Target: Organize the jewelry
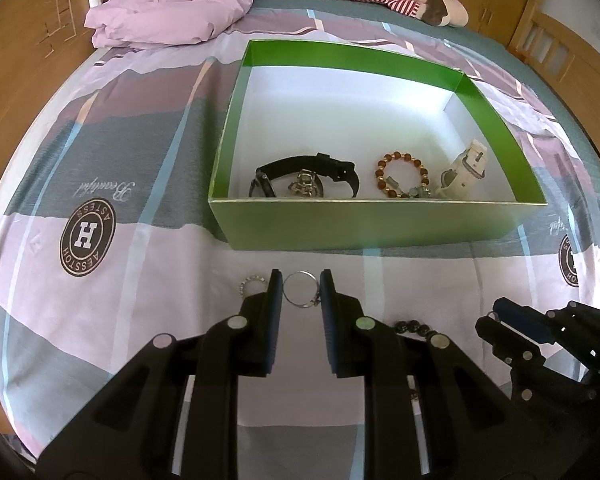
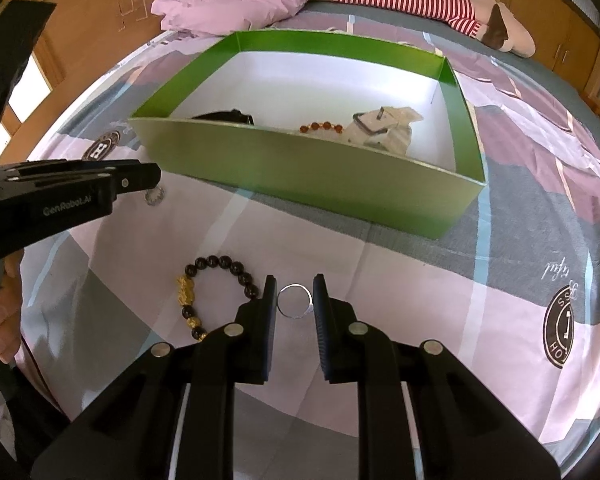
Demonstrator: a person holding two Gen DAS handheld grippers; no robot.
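My left tongs (image 1: 301,294) stood open around a silver ring (image 1: 299,294) on the bed (image 1: 140,300), gripping nothing; a sparkly ring (image 1: 251,283) lay just beside them. My right tongs (image 2: 295,299) also gaped around a plain ring (image 2: 294,301), with a black bead bracelet (image 2: 216,292) close by. The green box (image 1: 376,222) beyond held a black watch (image 1: 308,174), an amber bracelet (image 1: 400,178) and a white watch (image 1: 466,170).

The green box (image 1: 380,224) stands open-topped, its far half bare; rings and a black bead bracelet (image 2: 216,292) crowd its near wall.
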